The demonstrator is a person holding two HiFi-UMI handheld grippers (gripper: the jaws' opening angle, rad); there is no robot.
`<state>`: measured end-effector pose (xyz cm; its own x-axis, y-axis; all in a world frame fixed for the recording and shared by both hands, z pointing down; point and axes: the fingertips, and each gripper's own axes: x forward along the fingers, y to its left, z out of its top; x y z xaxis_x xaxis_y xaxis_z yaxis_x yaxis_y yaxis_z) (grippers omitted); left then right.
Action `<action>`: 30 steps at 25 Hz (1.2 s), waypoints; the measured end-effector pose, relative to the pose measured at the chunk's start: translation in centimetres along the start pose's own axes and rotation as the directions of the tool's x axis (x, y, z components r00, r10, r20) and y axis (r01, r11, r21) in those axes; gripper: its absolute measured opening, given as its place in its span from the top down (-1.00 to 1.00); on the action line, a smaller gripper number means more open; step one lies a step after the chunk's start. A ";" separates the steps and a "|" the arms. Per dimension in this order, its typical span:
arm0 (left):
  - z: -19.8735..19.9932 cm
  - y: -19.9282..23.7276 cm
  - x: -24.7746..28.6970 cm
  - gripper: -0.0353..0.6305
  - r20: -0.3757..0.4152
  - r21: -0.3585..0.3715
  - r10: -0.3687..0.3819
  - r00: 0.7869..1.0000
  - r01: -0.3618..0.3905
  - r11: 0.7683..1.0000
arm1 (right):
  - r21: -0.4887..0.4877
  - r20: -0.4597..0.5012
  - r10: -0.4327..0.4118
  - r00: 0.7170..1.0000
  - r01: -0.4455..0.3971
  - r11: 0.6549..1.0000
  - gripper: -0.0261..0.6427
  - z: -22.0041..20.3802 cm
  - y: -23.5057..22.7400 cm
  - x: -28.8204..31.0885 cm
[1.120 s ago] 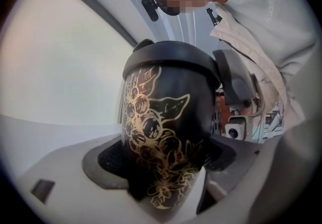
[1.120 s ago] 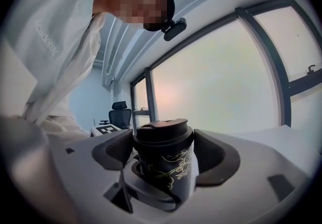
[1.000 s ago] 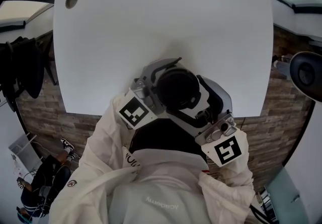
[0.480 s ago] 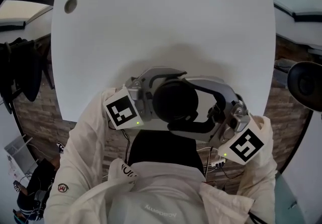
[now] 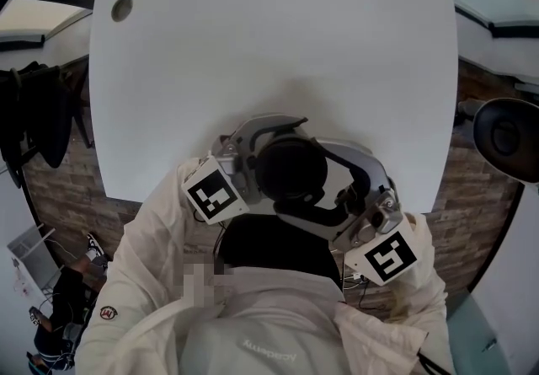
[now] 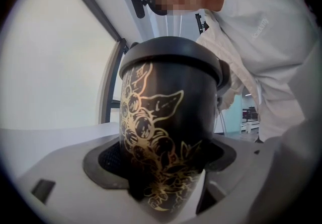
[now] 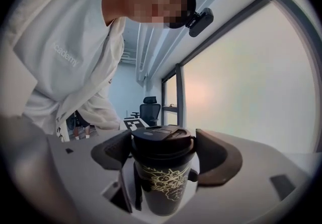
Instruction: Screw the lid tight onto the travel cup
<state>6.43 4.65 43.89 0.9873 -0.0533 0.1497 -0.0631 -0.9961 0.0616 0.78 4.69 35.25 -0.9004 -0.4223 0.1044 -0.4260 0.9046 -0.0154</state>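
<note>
1. We see the travel cup as a black tumbler that narrows toward its base. It carries a gold line drawing of round berries and pointed leaves.
2. The lid is black too and wider than the cup's mouth. It sits level on the rim, with a flat flip tab across its top.
3. In the head view we look straight down on the lid, a dark round disc. It lies over the near edge of the white table, close in front of the person's chest and between the two grippers.
4. The left gripper is clamped on the lower body of the cup. Its dark pads press the wall from both sides, and the cup stands upright out of them.
5. The right gripper is closed around the lid. Its curved pads hug the lid's rim from either side, and the cup's patterned body hangs below them.
6. With the lid on, the cup's inside is hidden, and we cannot tell whether it holds anything. We also cannot tell how far the thread has been turned home.
7. Each gripper's marker cube faces up toward the head camera.
</note>
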 end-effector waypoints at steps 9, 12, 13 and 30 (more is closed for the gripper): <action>0.2 1.0 0.7 -0.37 -0.003 0.028 0.197 0.980 -0.197 0.980 | 0.051 0.023 -0.246 0.969 0.245 0.968 -0.25 0.2 -0.2 -0.4; 0.2 0.8 0.7 -0.37 -0.002 0.032 0.181 0.983 -0.181 0.983 | 0.052 0.028 -0.261 0.965 0.259 0.964 -0.25 0.1 -0.2 -0.4; 0.2 0.8 0.6 -0.37 -0.009 0.030 0.170 0.985 -0.169 0.985 | 0.051 0.032 -0.258 0.966 0.256 0.965 -0.25 0.1 -0.2 -0.3; -0.5 0.1 -2.9 -0.37 -0.136 0.024 0.224 0.965 -0.223 0.974 | 0.057 0.006 -0.222 0.975 0.221 0.974 -0.25 0.5 0.5 -0.8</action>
<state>3.50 4.75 43.93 0.9186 -0.2653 0.2927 -0.2784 -0.9605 0.0031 1.22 5.48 34.65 -0.7842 -0.6126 0.0989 -0.6187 0.7841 -0.0490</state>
